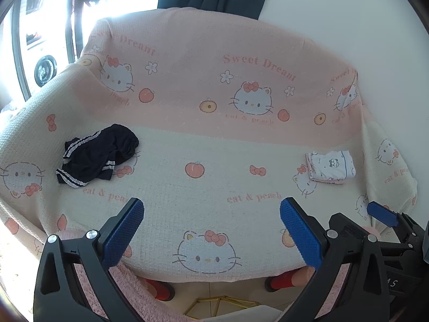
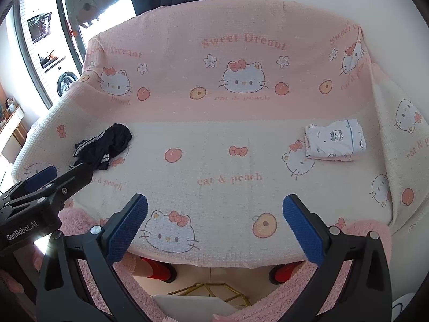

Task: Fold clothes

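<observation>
Bright daylight, blown-out glare from the window (image 1: 48, 26) upper left, strong fisheye bending at edges, soft focus

A crumpled dark garment (image 1: 97, 154) with white stripes lies at the sofa seat's left, well apart from a neatly folded white printed garment (image 1: 331, 165) at its right.

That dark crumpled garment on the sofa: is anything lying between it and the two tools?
Nothing visible does. Only bare sofa cover lies between the dark garment and the open left tool and right tool.
</observation>
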